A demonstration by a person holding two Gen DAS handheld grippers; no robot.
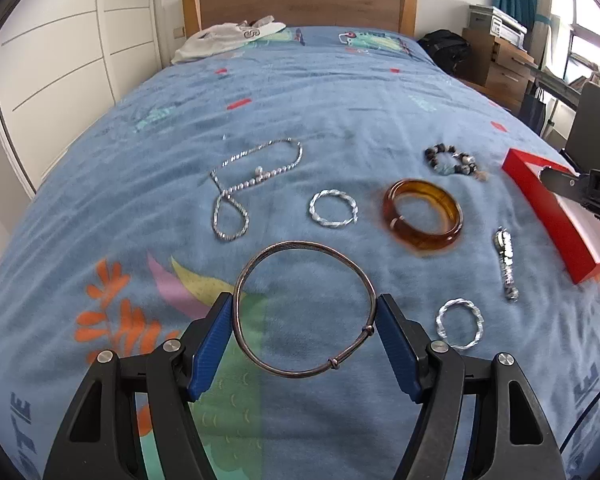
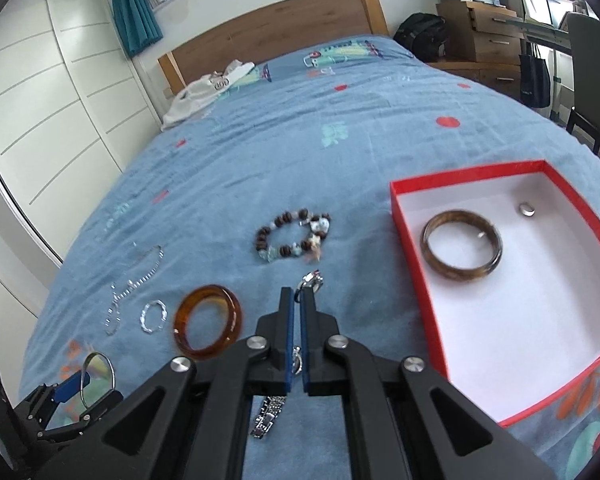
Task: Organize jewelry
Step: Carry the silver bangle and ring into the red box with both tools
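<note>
Black tool [image 1: 305,312], ribbed blue pads [image 1: 214,346]

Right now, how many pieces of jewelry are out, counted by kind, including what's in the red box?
Thick bangles: 2
Thin metal bangle: 1
Twisted silver hoops: 2
Chain necklace: 1
Beaded bracelet: 1
Metal link band: 1
Small silver piece: 1
Total: 9
</note>
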